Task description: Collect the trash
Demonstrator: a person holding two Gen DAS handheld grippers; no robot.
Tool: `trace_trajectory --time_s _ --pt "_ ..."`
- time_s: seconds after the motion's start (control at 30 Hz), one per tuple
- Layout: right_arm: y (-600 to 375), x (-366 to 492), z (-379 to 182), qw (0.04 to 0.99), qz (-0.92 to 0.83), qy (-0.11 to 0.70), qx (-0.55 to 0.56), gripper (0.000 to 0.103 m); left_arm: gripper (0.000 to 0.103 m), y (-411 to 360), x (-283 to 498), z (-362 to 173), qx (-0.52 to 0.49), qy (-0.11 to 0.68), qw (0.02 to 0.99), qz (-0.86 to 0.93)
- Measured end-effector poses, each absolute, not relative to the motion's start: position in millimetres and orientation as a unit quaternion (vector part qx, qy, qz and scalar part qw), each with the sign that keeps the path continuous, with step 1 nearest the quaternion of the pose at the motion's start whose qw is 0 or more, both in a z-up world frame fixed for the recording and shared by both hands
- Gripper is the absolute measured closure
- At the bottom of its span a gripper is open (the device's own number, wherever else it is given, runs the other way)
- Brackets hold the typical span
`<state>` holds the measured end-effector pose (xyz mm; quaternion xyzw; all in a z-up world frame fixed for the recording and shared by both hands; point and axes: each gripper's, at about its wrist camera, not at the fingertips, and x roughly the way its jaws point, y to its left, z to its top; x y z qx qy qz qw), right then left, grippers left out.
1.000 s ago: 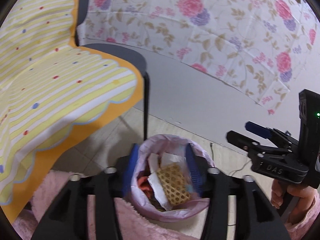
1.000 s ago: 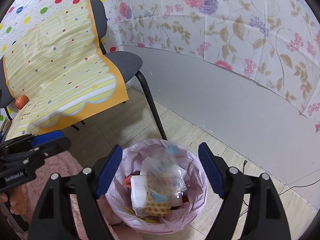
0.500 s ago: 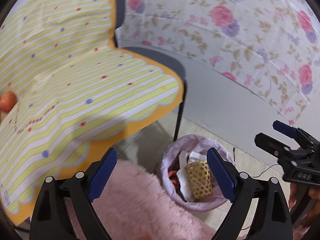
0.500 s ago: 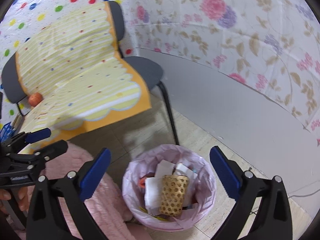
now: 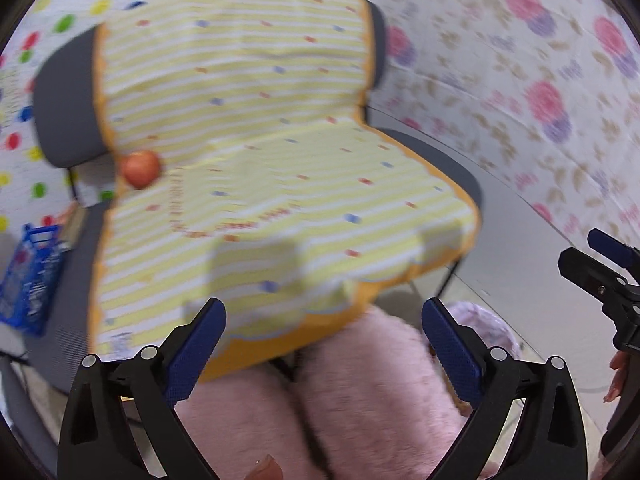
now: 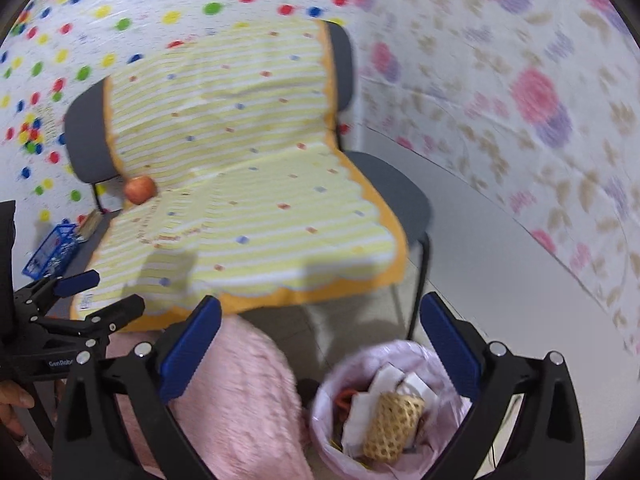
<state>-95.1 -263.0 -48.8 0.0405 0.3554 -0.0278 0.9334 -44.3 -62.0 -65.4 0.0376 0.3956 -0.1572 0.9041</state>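
Trash bin [image 6: 394, 408] below right tongs [image 6: 320, 348] | left tongs [image 5: 322, 344], right tongs: wide, just opened, empty

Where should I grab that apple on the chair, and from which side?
Take the apple across its round middle, coming from above and the front: it sits at the crease of the striped cloth, with the chair back close behind. The left hand-held gripper, open and empty, looks nearer.

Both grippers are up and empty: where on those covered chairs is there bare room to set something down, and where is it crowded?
Free: the striped yellow cloth over the seats, from the apple across to the orange scalloped hem. Bare grey seat shows beyond the cloth's right edge. Crowded: the left end, by the blue basket, and the trash bin, nearly full.
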Motion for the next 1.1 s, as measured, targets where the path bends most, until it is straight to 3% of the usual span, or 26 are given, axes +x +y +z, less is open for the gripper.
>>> trace_trajectory --time_s 0.47,1.1 --pt "-195 -49 -34 0.936 0.055 0.348 -0.008 0.006 0.006 28 -45 -31 0.014 0.378 0.926 -0.014" --pt "-191 -34 -43 0.931 0.059 0.361 0.000 0.006 0.006 40 -35 -34 0.001 0.384 0.924 -0.002"
